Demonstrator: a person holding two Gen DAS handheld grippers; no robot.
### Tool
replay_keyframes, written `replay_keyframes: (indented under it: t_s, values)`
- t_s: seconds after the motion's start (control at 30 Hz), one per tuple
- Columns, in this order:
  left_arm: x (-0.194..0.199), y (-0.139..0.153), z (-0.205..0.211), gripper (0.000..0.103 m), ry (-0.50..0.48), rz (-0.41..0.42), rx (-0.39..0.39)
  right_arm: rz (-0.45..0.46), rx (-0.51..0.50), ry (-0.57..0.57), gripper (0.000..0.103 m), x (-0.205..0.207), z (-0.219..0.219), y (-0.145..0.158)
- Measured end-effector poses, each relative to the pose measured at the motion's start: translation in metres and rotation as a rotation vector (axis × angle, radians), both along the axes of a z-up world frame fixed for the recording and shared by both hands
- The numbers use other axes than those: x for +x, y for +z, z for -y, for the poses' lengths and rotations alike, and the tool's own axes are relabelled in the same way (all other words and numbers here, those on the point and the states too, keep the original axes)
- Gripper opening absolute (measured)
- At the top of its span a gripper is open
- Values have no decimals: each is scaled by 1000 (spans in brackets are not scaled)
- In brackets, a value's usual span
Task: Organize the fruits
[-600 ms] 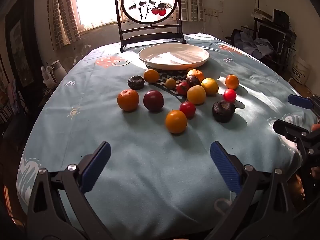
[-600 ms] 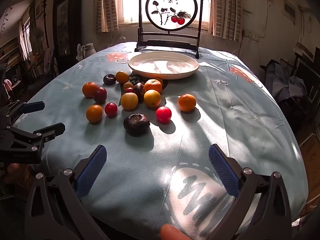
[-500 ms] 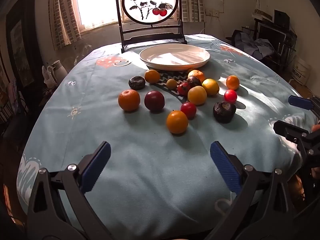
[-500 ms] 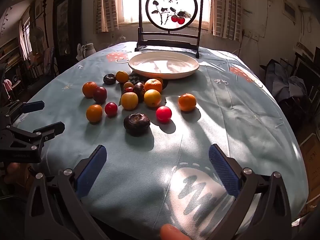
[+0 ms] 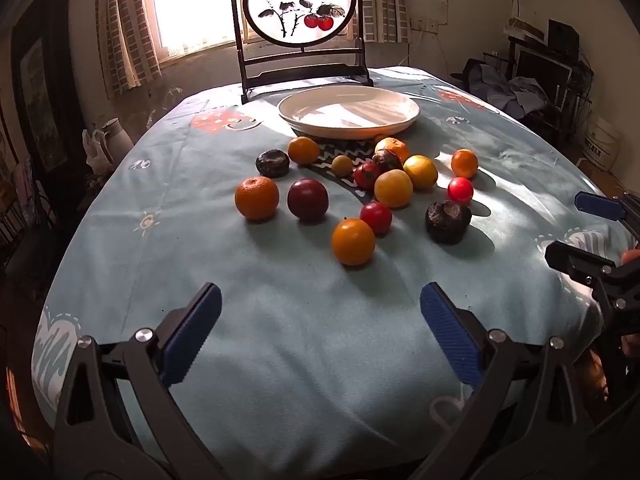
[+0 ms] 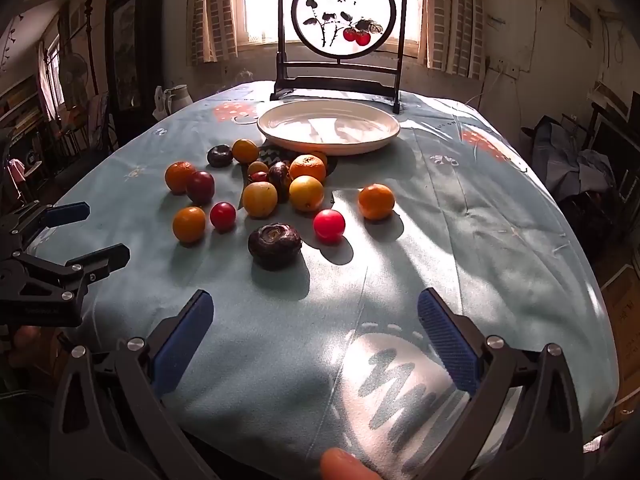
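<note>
Several fruits lie loose on the blue tablecloth: an orange (image 5: 256,198), a dark red plum (image 5: 307,199), a yellow-orange fruit (image 5: 353,241), a dark purple fruit (image 5: 447,221) (image 6: 275,245), a small red fruit (image 6: 329,225), an orange (image 6: 375,201). Behind them sits a white plate (image 5: 349,110) (image 6: 328,125) with nothing in it. My left gripper (image 5: 320,326) stands open over bare cloth, well short of the fruits. My right gripper (image 6: 316,322) is open too, near the table's front edge, the dark purple fruit a short way ahead of it.
A framed round screen (image 5: 299,2) with painted red fruit stands behind the plate. The table (image 6: 500,208) drops off to the right, with furniture and clothes (image 6: 576,164) beyond. A white jug (image 5: 108,142) stands off the left edge. A fingertip (image 6: 346,464) shows at the bottom.
Both views have shifted only very slightly; the fruits and plate lie where they were, and both grippers stay wide open.
</note>
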State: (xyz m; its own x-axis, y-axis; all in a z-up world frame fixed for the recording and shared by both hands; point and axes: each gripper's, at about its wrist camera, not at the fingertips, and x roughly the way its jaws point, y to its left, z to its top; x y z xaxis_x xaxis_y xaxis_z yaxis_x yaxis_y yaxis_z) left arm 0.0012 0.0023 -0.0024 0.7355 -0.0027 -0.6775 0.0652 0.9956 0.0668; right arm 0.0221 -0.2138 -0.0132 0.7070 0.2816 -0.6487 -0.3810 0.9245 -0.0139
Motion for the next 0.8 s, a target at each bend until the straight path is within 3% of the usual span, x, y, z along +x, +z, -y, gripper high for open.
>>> replay_keyframes:
  t_s: [0.8]
  values:
    - [-1, -5, 3, 101, -1, -6, 0, -10, 2, 1, 102, 1, 4, 0]
